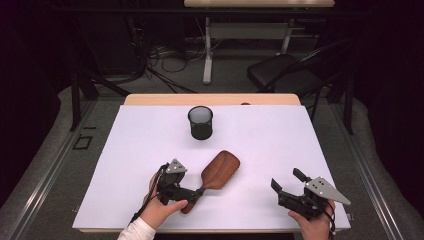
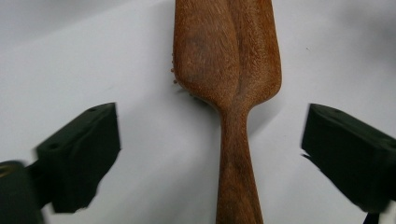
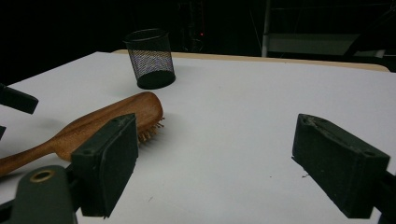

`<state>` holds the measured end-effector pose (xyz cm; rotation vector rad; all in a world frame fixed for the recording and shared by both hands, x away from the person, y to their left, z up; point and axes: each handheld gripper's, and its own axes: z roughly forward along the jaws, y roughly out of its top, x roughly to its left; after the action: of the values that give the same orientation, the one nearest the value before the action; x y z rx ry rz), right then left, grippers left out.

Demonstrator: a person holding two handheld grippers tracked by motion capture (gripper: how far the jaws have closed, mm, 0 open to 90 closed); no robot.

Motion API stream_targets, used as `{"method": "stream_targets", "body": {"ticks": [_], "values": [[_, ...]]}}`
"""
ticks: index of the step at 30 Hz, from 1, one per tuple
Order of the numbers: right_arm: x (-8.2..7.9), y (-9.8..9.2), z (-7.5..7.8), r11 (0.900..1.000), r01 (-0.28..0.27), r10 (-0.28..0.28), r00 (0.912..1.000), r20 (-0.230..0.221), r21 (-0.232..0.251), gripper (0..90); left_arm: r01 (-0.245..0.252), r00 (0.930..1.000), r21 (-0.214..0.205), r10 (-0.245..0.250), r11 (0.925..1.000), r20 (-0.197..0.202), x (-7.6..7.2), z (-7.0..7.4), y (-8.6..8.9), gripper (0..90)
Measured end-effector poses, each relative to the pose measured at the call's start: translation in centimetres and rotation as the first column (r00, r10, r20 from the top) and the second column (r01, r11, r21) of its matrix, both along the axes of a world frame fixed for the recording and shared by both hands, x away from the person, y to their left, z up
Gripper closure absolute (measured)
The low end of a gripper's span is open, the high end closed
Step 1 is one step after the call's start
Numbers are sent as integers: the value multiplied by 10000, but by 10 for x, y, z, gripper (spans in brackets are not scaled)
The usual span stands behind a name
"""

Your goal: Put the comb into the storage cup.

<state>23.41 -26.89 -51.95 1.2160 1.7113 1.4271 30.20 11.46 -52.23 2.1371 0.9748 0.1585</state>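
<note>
The wooden hairbrush (image 1: 218, 172) lay bristles-down on the white table (image 1: 280, 145), short of the mesh cup (image 1: 200, 122), its handle between the left gripper's (image 1: 196, 194) spread, unpressing jaws, while the right gripper (image 1: 286, 186) waited released and empty.

Lab: dark surround, floor cables (image 1: 165, 62), white-covered table (image 1: 280, 145), folding chair (image 1: 285, 72).

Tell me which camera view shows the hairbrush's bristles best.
The right gripper view: the bristles stick out under the wooden hairbrush head, facing the table. The left gripper view shows a few bristle tips at the head's edge; the high view shows just its wooden back.
</note>
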Motion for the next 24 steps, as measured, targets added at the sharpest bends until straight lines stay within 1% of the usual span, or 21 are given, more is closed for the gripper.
{"method": "stream_targets", "body": {"ticks": [3, 5, 6, 7, 8, 9, 12, 13, 15, 19, 20, 24], "values": [[0, 0, 0, 10000, -9, 9, 10000, 3, 9, 141, 34, 9999, 59, -35, 10000, 143, 0, 3, -2, 3], [0, -1, 0, 10000, -8, 8, 10000, 7, 20, 141, 50, 9999, 136, -52, 9999, 149, 1, 4, -3, 3], [0, -1, 0, 10000, -5, 5, 10000, 2, 29, 141, 140, 9998, 278, -144, 9995, 144, 1, 5, -4, 3], [0, -1, 0, 10000, -9, 9, 10000, -6, 31, 141, 165, 9997, 313, -170, 9994, 166, 1, 6, -5, 3], [0, -1, 0, 10000, -8, 8, 10000, -13, 34, 141, 288, 9995, 424, -293, 9987, 113, 1, 7, -6, 3], [0, -1, 0, 10000, -4, 4, 10000, -8, 33, 141, 427, 9990, 448, -431, 9981, 80, 0, 8, -7, 3], [0, -1, 0, 10000, -1, 1, 10000, -13, 44, 141, 759, 9969, 963, -776, 9925, 140, -1, 10, -11, 3], [0, -1, 0, 10000, -3, 3, 10000, -8, 22, 141, 843, 9963, 1058, -858, 9908, 100, -2, 11, -13, 3], [0, -1, 0, 10000, -24, 24, 10000, -25, 20, 141, 915, 9956, 1163, -931, 9890, 82, -2, 12, -15, 3], [0, -1, 0, 10000, -11, 11, 10000, -35, 19, 141, 1128, 9936, 1398, -1119, 9837, -143, 0, 14, -18, 3], [0, -1, 0, 10000, -26, 27, 10000, -34, 23, 141, 1116, 9938, 1429, -1104, 9834, -165, 0, 14, -19, 3], [0, -1, -1, 10000, -12, 12, 10000, -23, 44, 140, 1316, 9913, 1613, -1283, 9781, -310, -1, 16, -23, 3]]}}
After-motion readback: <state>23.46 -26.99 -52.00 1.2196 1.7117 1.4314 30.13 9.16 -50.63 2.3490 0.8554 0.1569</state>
